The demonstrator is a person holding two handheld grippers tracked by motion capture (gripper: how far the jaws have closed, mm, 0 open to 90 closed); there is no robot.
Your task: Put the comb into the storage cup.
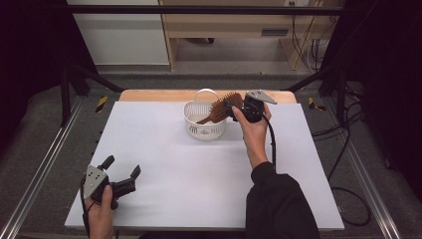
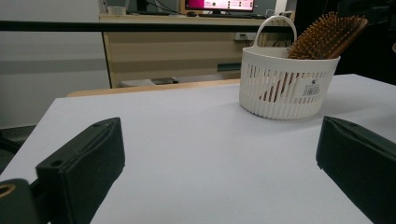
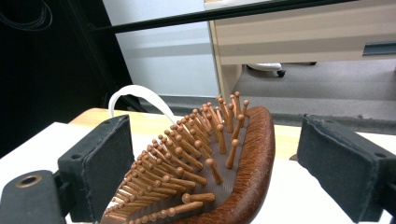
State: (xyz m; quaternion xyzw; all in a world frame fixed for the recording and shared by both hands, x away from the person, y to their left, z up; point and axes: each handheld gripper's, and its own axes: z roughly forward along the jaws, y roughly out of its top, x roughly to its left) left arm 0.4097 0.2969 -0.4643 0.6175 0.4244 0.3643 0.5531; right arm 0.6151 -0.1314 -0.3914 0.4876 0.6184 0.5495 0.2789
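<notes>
Resting handle-down in the white basket (image 1: 204, 121), with the bristled head of the wooden hairbrush (image 1: 220, 108) leaning out over the rim and sitting between the jaws of the right hand-held gripper (image 1: 231, 106), spread apart and not pressing on it in the right gripper view. Judging the placing as good as done, leaving only backing that hand-held gripper away. Idling well back from the basket on the white surface (image 1: 164, 164), with the left hand-held gripper (image 1: 121, 167) also spread apart and carrying nothing.
</notes>
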